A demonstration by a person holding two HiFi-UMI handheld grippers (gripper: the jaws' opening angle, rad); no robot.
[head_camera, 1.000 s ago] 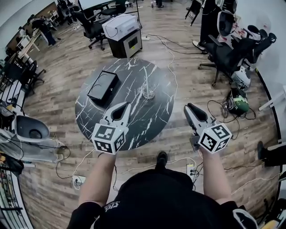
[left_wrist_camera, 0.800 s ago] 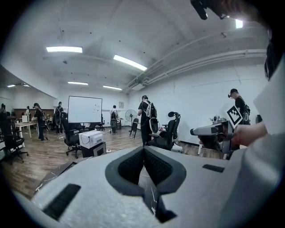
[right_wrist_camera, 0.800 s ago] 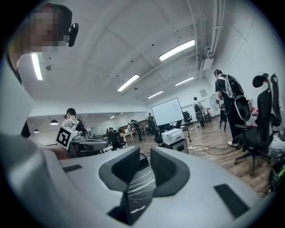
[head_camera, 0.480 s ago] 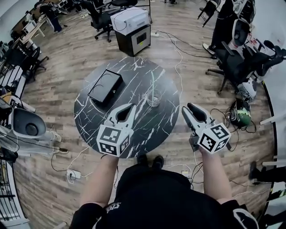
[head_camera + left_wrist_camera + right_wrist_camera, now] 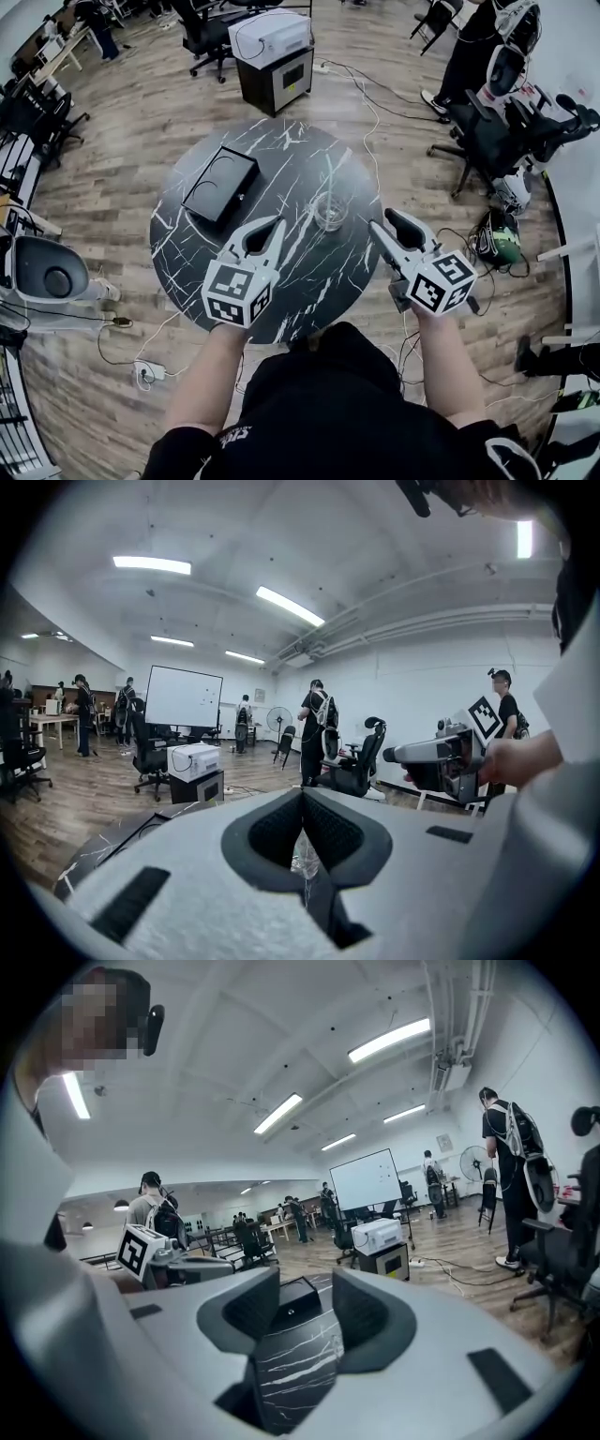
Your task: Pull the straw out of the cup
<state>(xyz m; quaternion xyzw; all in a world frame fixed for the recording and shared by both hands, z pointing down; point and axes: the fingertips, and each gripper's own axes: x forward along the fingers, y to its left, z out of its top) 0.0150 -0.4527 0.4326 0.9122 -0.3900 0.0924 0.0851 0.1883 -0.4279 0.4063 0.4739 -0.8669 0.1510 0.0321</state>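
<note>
- The right gripper point(image 5: 305, 1283) has its jaws apart; they have just been opening. Nothing is held, and only the marbled table point(image 5: 281, 150) shows between them.
- The left gripper point(image 5: 302, 797) has its jaws tip to tip and empty, and it is aimed at the clear cup point(image 5: 328, 214).
- The cup stands near the table's right edge, ahead of both grippers and apart from them. The straw point(image 5: 334, 180) stands in it, leaning.
- Risk: if the light cup is not steadied, it may lift or tip with the straw. The thin, pale straw is easy to miss or crush.

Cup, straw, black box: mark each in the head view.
cup point(image 5: 329, 216), head view, clear side wall.
straw point(image 5: 330, 184), head view, shaft above the rim.
black box point(image 5: 221, 185), head view, middle of lid.
</note>
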